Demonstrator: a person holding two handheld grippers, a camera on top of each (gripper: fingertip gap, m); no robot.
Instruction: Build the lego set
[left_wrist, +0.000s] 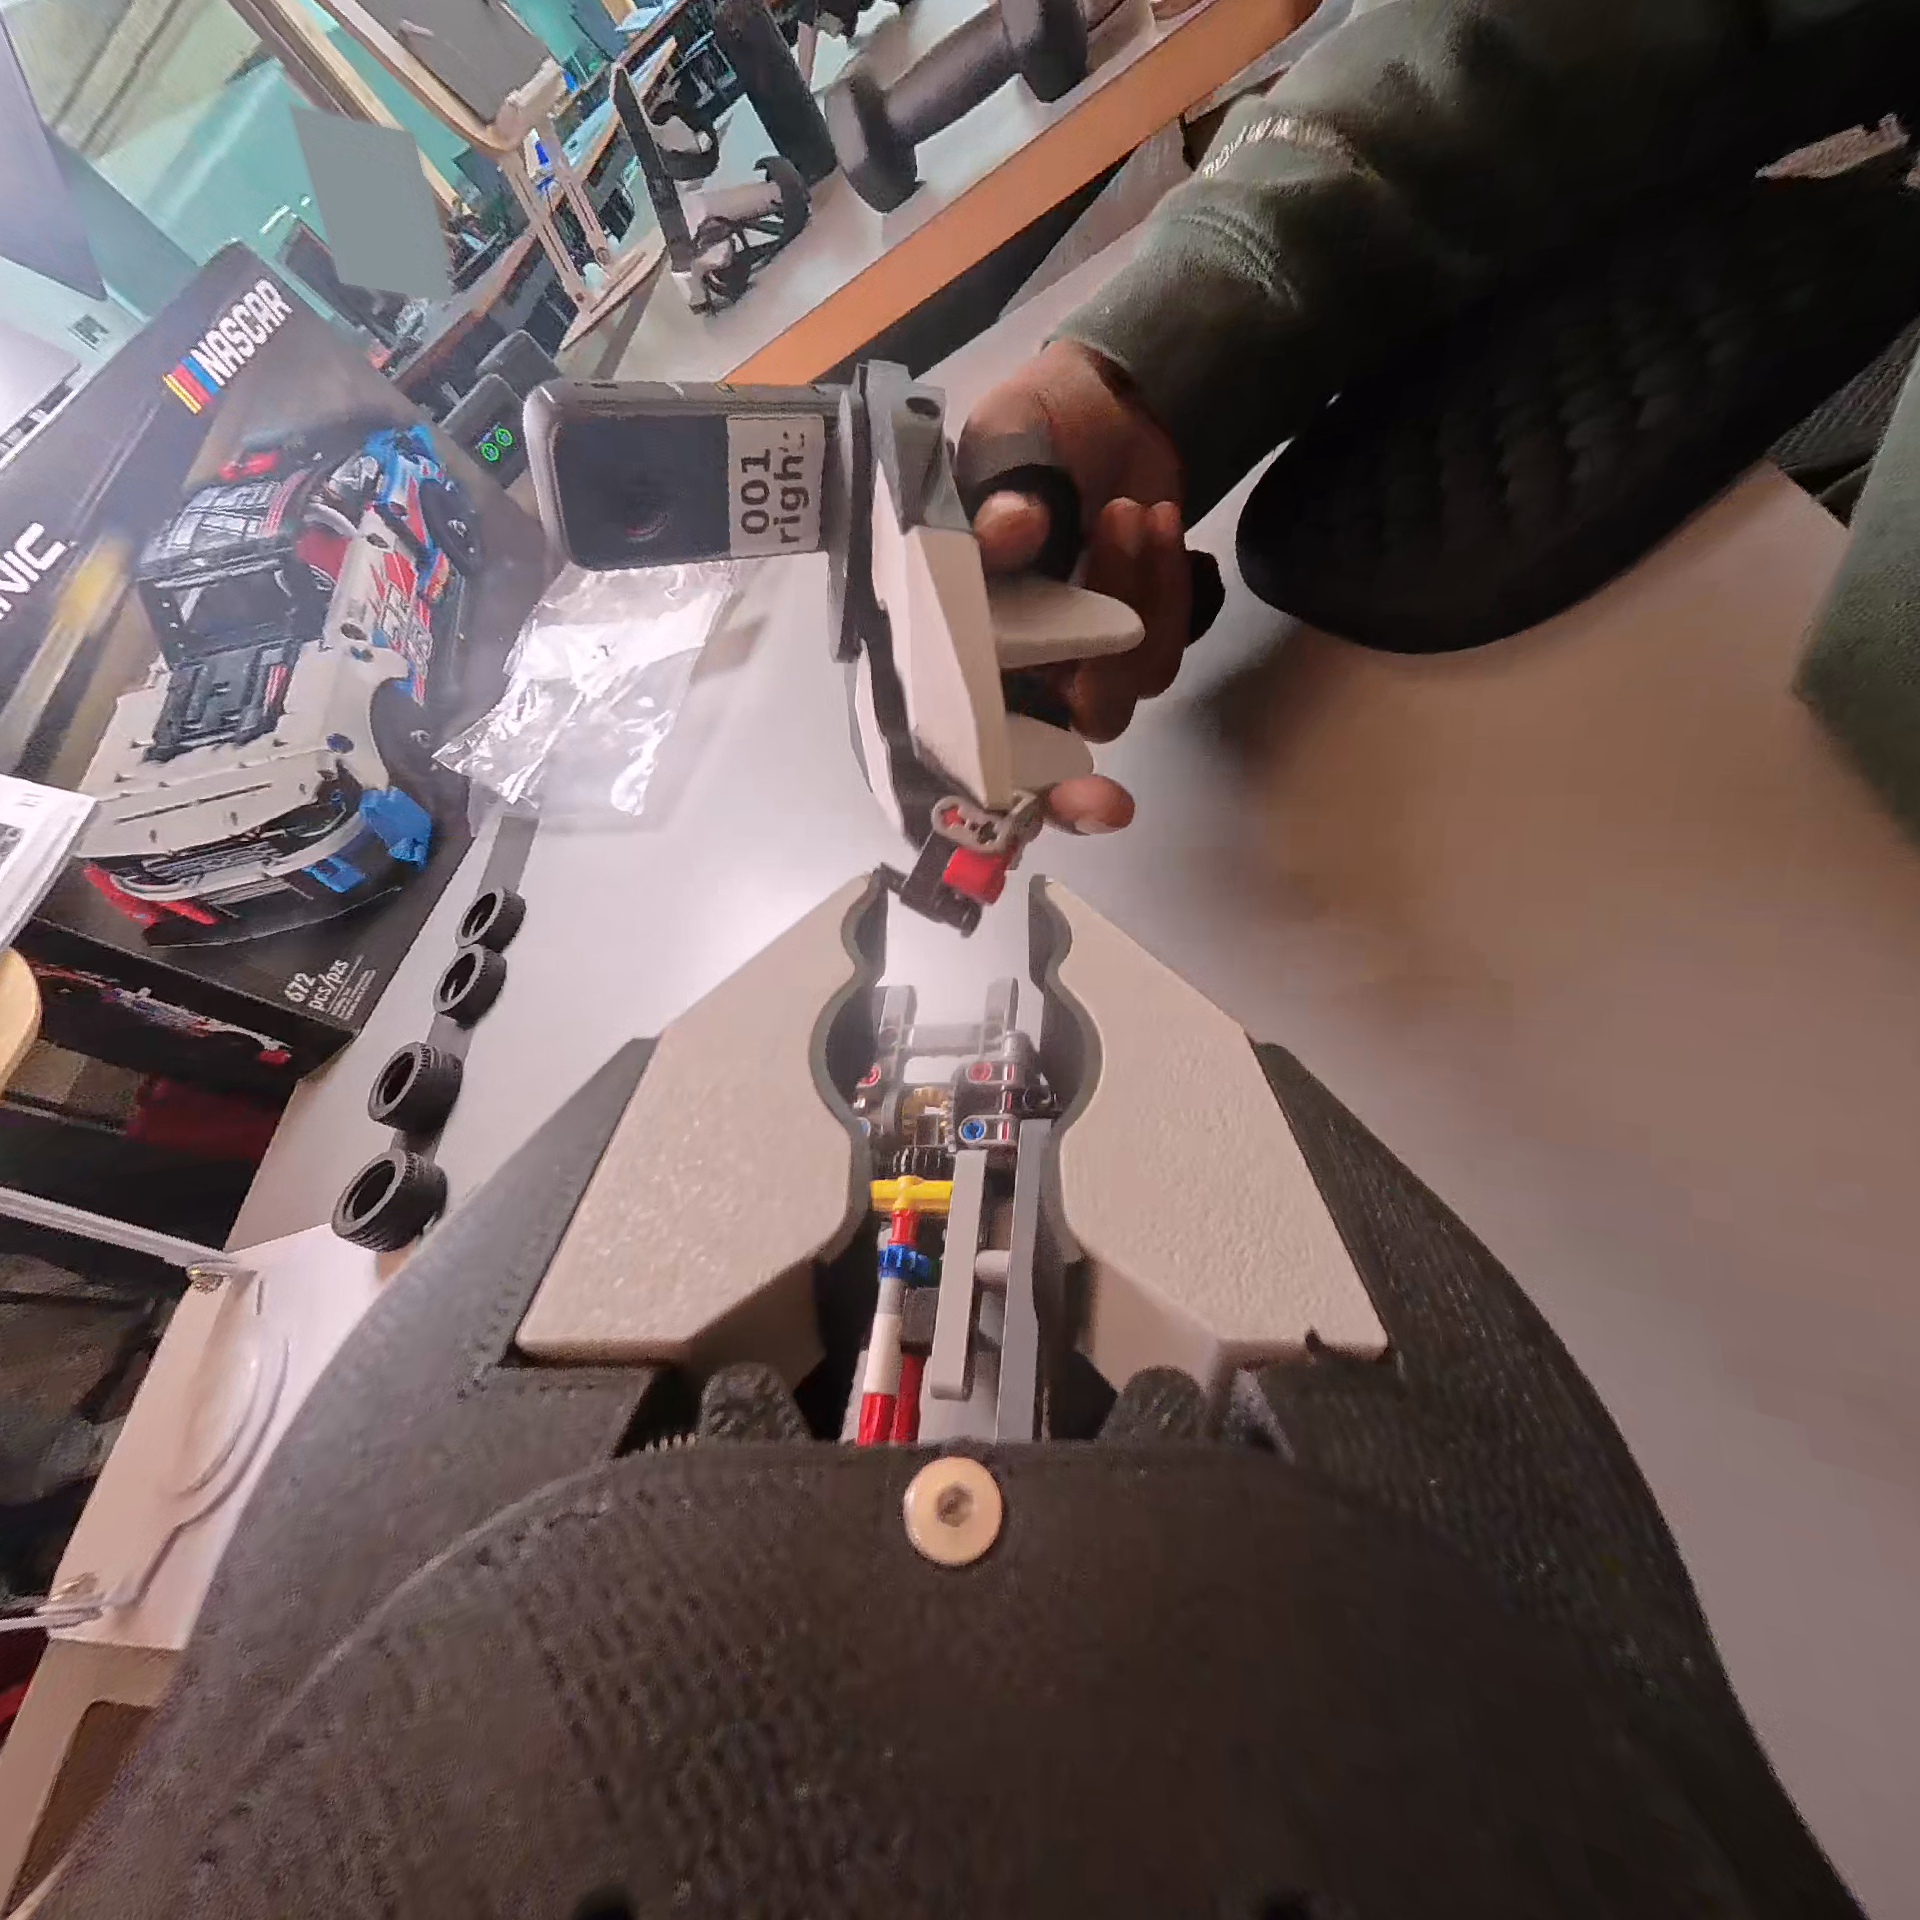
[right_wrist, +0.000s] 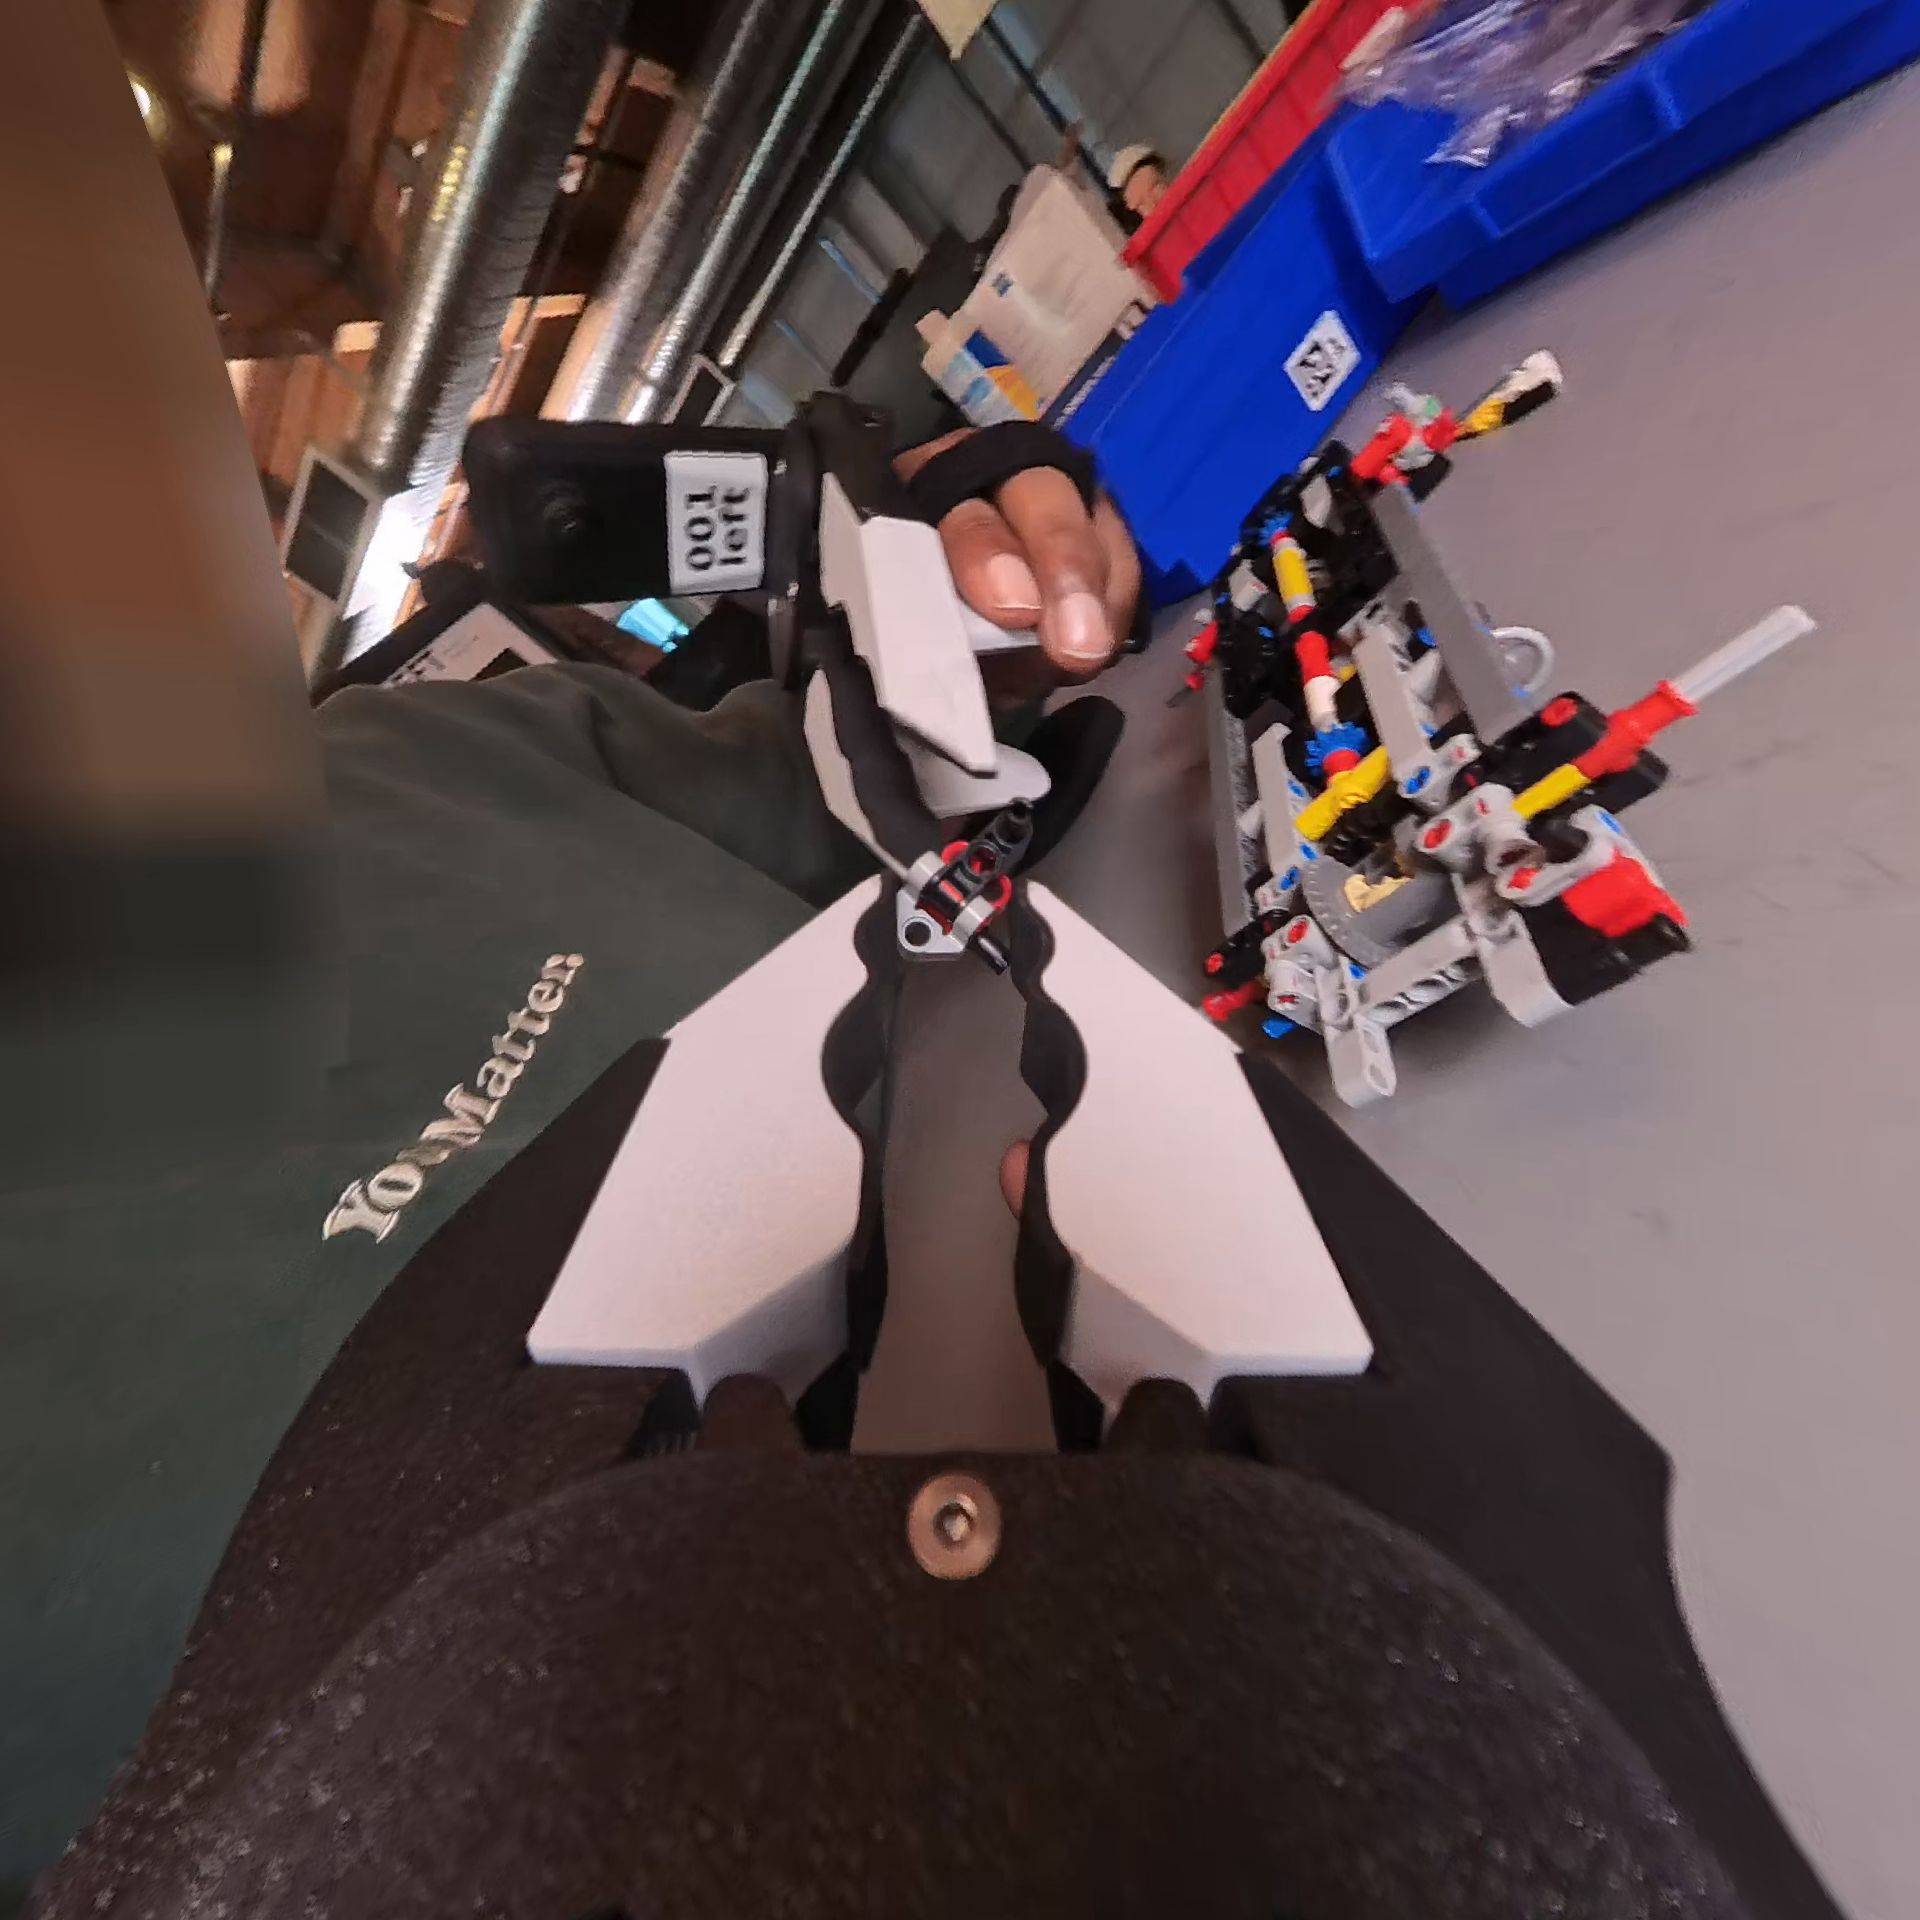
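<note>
My right gripper (right_wrist: 954, 899) is shut on a small grey, red and black Technic piece (right_wrist: 951, 899) and holds it in the air. In the left wrist view the right gripper (left_wrist: 977, 816) comes in from above with that piece (left_wrist: 961, 868) at its tips. My left gripper (left_wrist: 956, 888) meets it tip to tip; its jaws stand apart, with the piece's black end between the tips. The left gripper (right_wrist: 997, 816) also shows in the right wrist view. The part-built chassis (right_wrist: 1434, 821) lies on the grey table to the right. It shows through the left fingers' gap (left_wrist: 956, 1101).
The black set box (left_wrist: 260, 675) lies at the left, with a clear plastic bag (left_wrist: 592, 686) and several black tyres (left_wrist: 416, 1081) beside it. Blue bins (right_wrist: 1351, 312) and a red bin (right_wrist: 1247, 135) stand behind the chassis. A person's green sleeve (left_wrist: 1455, 312) is close by. The tips of both grippers are at nearly the same place.
</note>
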